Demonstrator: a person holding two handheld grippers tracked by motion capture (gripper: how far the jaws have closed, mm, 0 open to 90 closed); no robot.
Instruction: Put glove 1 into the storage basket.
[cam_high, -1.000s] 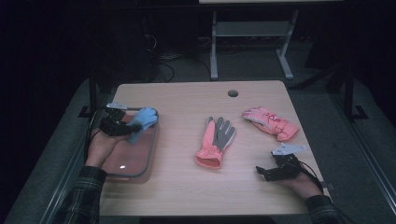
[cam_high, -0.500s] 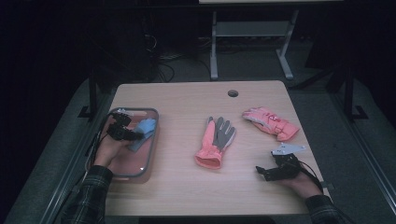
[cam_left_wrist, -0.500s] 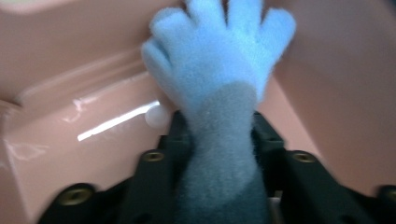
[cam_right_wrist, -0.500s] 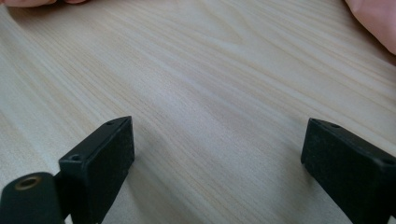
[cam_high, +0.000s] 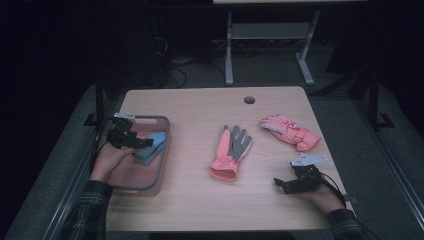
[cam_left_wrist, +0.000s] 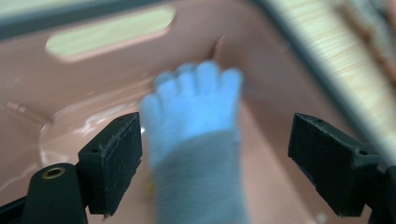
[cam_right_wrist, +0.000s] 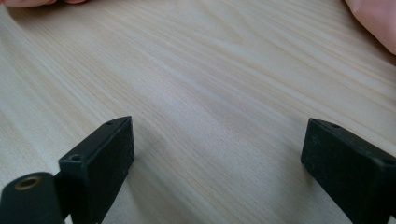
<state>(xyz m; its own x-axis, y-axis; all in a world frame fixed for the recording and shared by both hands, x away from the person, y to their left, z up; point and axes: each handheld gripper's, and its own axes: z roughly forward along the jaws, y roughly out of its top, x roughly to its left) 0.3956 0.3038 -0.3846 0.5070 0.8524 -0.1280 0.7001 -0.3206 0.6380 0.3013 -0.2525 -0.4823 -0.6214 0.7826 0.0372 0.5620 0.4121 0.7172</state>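
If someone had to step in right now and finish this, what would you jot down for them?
Left gripper: jaws have just been opening, blue glove between them, pads not pressing it.
Blue glove lies in the pink bin at the table's left.
Right gripper: open, over bare table.
Orange-and-grey glove lies mid-table; pink glove farther right.
Done: one glove binned. Left, probably: the other two gloves.

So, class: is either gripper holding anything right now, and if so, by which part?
Nothing is held. The left gripper has just opened its jaws; the blue glove lies loose between them in the pink bin. The right gripper is open over bare table.
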